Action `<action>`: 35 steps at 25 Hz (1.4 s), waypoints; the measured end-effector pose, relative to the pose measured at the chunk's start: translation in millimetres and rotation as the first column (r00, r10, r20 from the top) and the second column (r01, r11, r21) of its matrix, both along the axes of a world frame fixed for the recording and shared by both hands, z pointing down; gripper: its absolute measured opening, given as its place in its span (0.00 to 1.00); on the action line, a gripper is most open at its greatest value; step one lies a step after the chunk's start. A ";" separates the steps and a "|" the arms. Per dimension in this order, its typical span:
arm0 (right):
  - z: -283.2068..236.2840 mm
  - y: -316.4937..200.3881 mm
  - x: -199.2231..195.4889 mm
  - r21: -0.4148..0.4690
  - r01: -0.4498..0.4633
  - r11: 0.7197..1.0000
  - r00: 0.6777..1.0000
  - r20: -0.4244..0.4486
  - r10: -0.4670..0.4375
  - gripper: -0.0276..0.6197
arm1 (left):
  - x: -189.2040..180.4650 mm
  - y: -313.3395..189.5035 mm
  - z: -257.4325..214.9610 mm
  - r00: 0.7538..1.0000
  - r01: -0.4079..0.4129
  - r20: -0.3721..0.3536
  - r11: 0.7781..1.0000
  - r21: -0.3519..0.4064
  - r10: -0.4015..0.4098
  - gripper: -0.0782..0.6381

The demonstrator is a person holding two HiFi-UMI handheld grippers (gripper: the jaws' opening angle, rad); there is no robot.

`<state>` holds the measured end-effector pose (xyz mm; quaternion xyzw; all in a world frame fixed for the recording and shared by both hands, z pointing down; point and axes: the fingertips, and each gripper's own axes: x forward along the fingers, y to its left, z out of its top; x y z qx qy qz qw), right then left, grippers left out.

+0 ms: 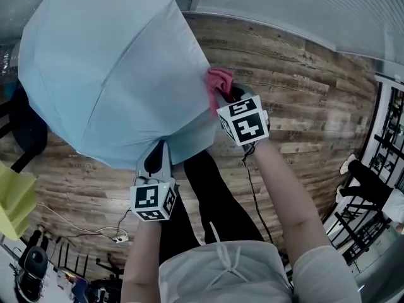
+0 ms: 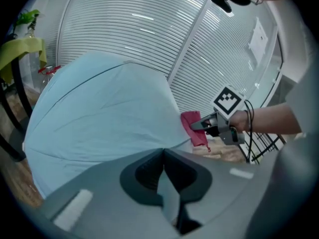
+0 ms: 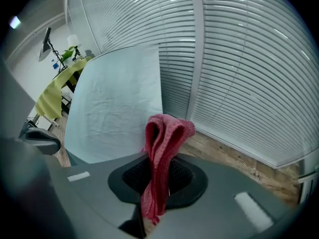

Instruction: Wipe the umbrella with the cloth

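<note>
The left gripper (image 1: 156,155) has its fingers closed on the near edge of an open pale blue umbrella (image 1: 107,68). The right gripper (image 1: 228,95) has its fingers pinching a folded red cloth (image 1: 219,79) at the umbrella's right edge.

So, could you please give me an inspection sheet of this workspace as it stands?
Surface: wood-plank floor.
Job's things: open light-blue umbrella; red cloth at its rim.
Clutter: yellow-green fabric at the left.
Grippers: left claw shut on the umbrella's edge; right claw shut on the cloth.
Cables: black cable hanging from the right claw; white cable on the floor.
Surroundings: slatted blinds; black rack at the right.
</note>
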<state>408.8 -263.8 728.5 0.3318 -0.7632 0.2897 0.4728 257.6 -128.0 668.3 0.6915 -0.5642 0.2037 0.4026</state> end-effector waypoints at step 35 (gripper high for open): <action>-500.9 165.6 -233.5 0.517 -0.286 0.807 0.914 0.400 0.068 0.13 | -220.1 58.2 -464.4 0.995 -0.100 0.079 0.807 0.582 0.067 0.12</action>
